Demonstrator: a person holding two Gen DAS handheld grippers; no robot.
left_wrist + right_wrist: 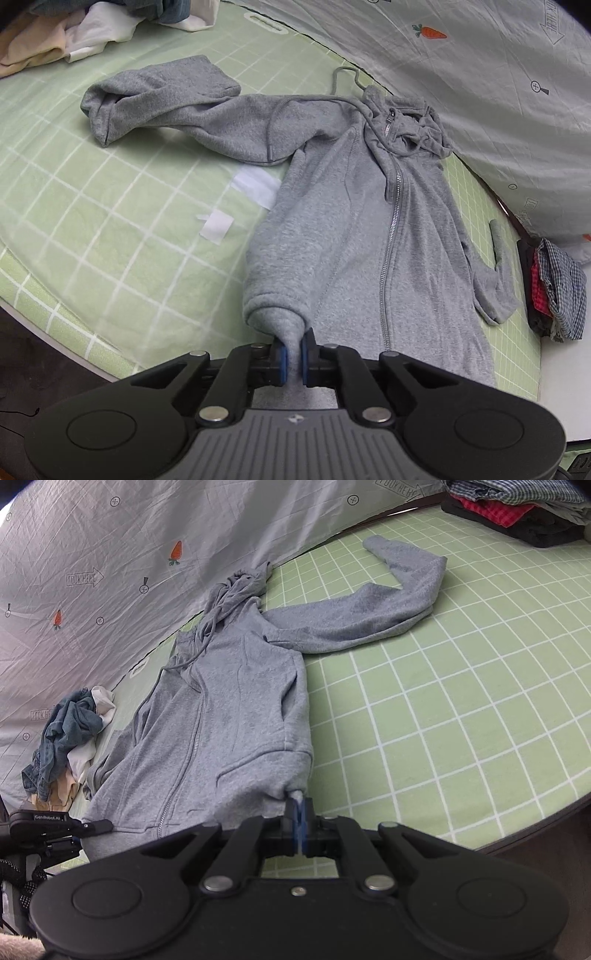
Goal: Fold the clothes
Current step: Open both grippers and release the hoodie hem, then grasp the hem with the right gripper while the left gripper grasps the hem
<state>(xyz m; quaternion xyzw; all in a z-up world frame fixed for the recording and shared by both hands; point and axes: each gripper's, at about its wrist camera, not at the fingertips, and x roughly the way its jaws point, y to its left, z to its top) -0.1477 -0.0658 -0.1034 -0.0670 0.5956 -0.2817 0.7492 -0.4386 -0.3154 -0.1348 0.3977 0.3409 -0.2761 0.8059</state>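
A grey zip-up hoodie (351,240) lies front-up on the green checked bed cover (92,203), hood toward the far side. One sleeve (159,99) stretches out and doubles back at the cuff. My left gripper (293,354) is shut on the near hem corner, with a pinch of grey fabric bunched between the blue pads and lifted slightly. In the right wrist view the hoodie (229,709) runs away from me. My right gripper (300,819) is shut on the other hem corner, a small tip of fabric poking out above the pads. The left gripper (92,827) shows at the hem's far end.
A heap of unfolded clothes (70,738) lies beyond the hoodie's left side. A folded stack of checked and red garments (554,291) sits at the bed's right edge. A grey carrot-print sheet (480,74) rises behind. White tape strips (255,186) mark the cover.
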